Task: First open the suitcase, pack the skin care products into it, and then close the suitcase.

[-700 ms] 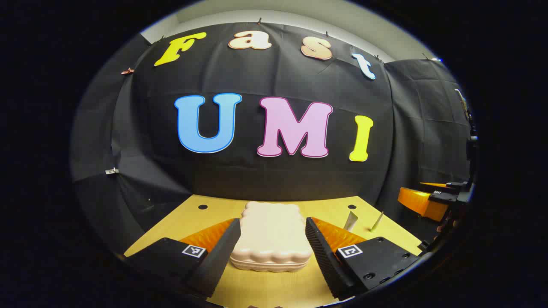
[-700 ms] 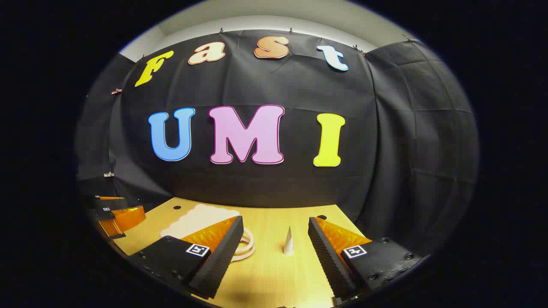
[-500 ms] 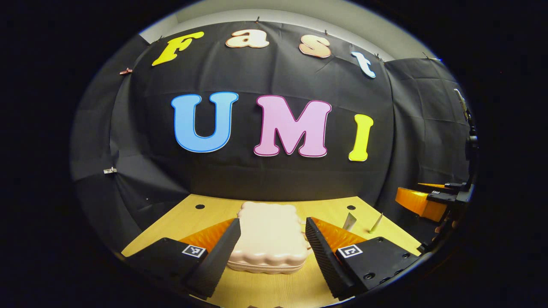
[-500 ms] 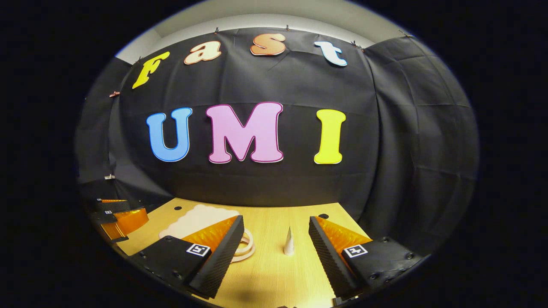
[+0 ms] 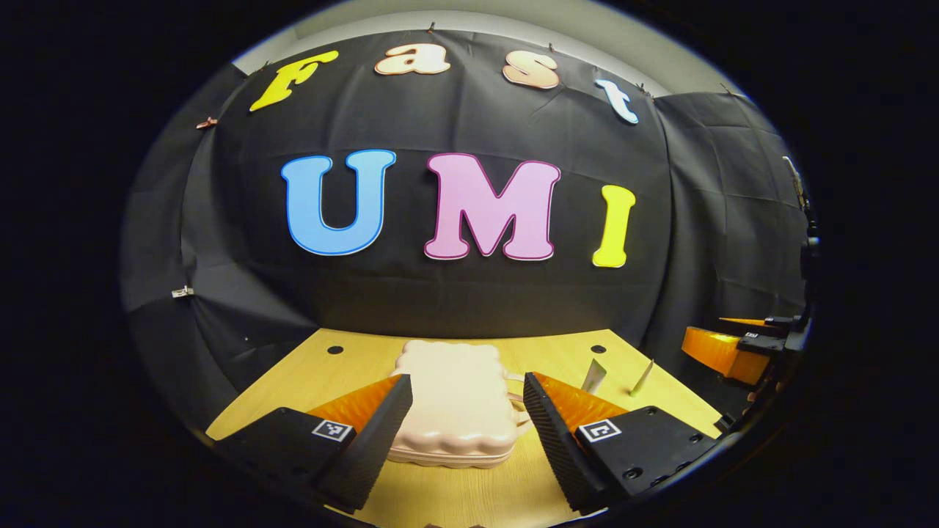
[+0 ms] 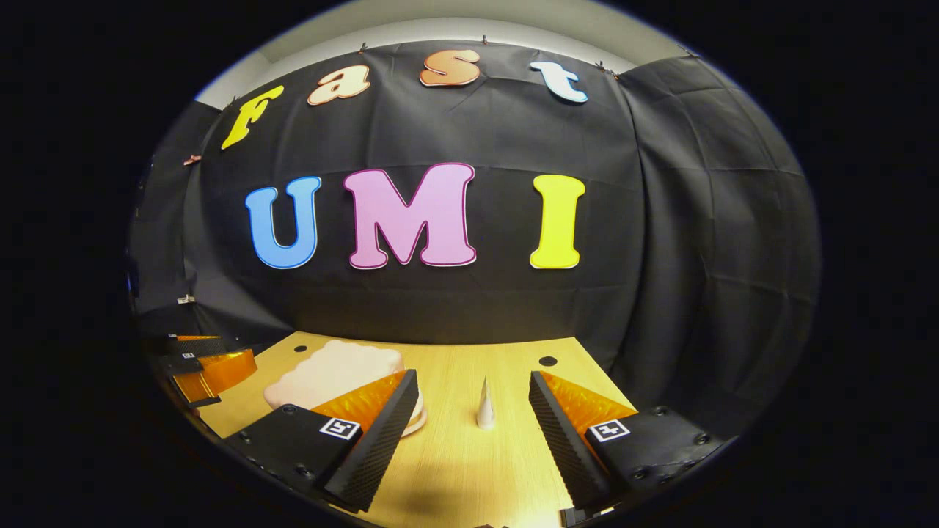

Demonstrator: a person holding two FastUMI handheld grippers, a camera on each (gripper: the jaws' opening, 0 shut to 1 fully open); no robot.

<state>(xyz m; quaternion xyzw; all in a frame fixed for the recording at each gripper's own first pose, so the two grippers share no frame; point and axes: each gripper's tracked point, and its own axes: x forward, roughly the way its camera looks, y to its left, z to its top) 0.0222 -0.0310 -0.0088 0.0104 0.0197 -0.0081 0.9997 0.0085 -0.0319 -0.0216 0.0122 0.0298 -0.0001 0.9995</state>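
Observation:
A pale pink suitcase lies flat and closed on the wooden table, its handle on the right. My left gripper hovers open in front of it, one finger on each side of it in the view, not touching. Two slim skin care tubes stand to the right. In the right gripper view, my right gripper is open, with a white tube standing ahead between its fingers. The suitcase lies to the left, partly behind my left finger.
The table ends at the black cloth wall behind. Small dark holes mark its far corners. The right gripper shows at the right edge of the left gripper view, the left gripper at the left edge of the right gripper view.
Both views have shifted slightly. The suitcase sits a little left and its handle now shows in the left gripper view. More of the suitcase shows in the right gripper view. Both grippers stayed open.

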